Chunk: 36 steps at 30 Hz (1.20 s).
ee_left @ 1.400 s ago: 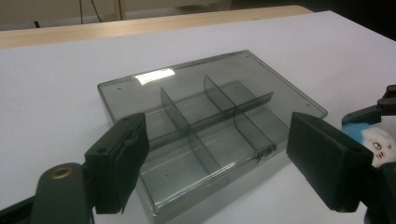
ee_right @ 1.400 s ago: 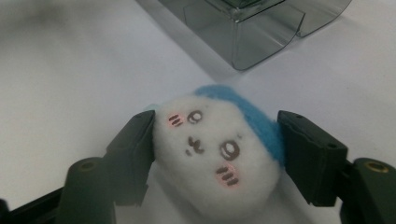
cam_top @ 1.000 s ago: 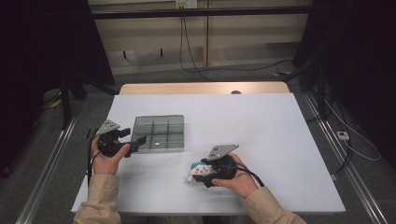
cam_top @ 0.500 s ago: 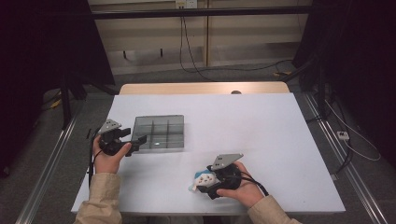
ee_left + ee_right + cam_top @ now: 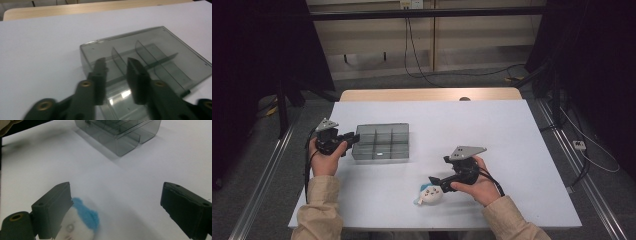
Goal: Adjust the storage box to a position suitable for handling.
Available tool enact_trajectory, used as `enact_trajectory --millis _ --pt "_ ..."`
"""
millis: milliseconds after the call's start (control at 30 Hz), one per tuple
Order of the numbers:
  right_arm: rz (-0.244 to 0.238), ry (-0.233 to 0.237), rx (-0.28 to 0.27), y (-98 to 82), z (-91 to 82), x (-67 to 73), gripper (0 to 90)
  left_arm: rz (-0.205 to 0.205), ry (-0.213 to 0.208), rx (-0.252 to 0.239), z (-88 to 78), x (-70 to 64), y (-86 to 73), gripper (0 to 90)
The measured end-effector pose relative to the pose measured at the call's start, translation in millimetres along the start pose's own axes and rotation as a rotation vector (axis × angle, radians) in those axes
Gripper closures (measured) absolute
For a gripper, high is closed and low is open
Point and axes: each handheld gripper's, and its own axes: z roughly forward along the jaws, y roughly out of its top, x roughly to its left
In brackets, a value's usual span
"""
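Note:
A smoky clear divided box lies left of centre on the white table. My left gripper is at the box's left end. In the left gripper view its jaws have just been closing and stand close together astride the box's end wall, with a small gap showing between them. A small white plush toy with a blue top lies near the table's front. My right gripper is just above it, and its jaws have just been opening. They stand wide apart, and the toy lies beside the left jaw, loose.
Bare white tabletop stretches to the right and behind the box. Metal rails run along both sides of the table, and cables lie on the floor at the right and behind.
The right gripper's jaws have spread and left the plush toy on the table, and that hand has drawn back to the right. The left gripper's jaws have narrowed at the box's end.

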Motion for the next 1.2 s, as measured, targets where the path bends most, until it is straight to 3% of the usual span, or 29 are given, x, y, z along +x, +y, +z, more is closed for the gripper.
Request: enact_trajectory --millis 67,100,167,233,300,333,400,433,600,767,1067,1200 --pt "-0.004 -0.012 0.003 1.1 0.9 -3.2 9.3 -0.006 -0.001 0.001 1.2 2.7 0.2 81.5" --pt "-0.005 -0.013 0.004 1.1 1.5 -4.5 9.3 -0.002 0.024 0.008 2.0 6.6 1.2 85.8" --pt "-0.001 -0.017 0.009 1.0 2.9 -7.1 9.0 0.001 0.033 0.015 2.5 8.9 1.6 89.3" --pt "0.002 -0.025 0.006 1.3 4.0 -9.8 9.0 -0.003 0.054 0.023 4.3 13.5 0.9 90.0" --pt "0.002 -0.031 0.006 1.6 4.2 -11.1 8.9 -0.017 0.048 0.042 8.7 16.6 -1.3 90.0" --pt "0.002 -0.039 0.005 1.8 4.6 -12.3 8.9 -0.005 0.067 0.059 12.5 17.6 -3.0 90.0" --pt "0.004 -0.051 0.005 1.7 5.3 -14.6 8.9 -0.024 0.054 0.065 17.1 20.9 -6.0 90.0" --pt "0.005 -0.058 0.013 1.5 5.5 -16.1 8.9 -0.013 0.072 0.076 18.6 21.9 -6.6 90.0" --pt "0.006 -0.079 0.013 1.7 3.5 -18.2 8.9 -0.025 0.045 0.103 28.7 24.0 -11.4 90.0" --pt "0.009 -0.096 0.014 0.9 3.0 -20.1 9.3 -0.004 0.060 0.128 35.7 23.2 -14.5 90.0" --pt "0.022 -0.148 0.010 -1.5 2.7 -26.0 10.0 -0.024 0.029 0.118 39.1 25.1 -16.9 90.0" --pt "0.045 -0.182 -0.014 -0.9 2.1 -29.7 17.1 -0.019 0.014 0.113 41.9 21.0 -16.5 90.0"
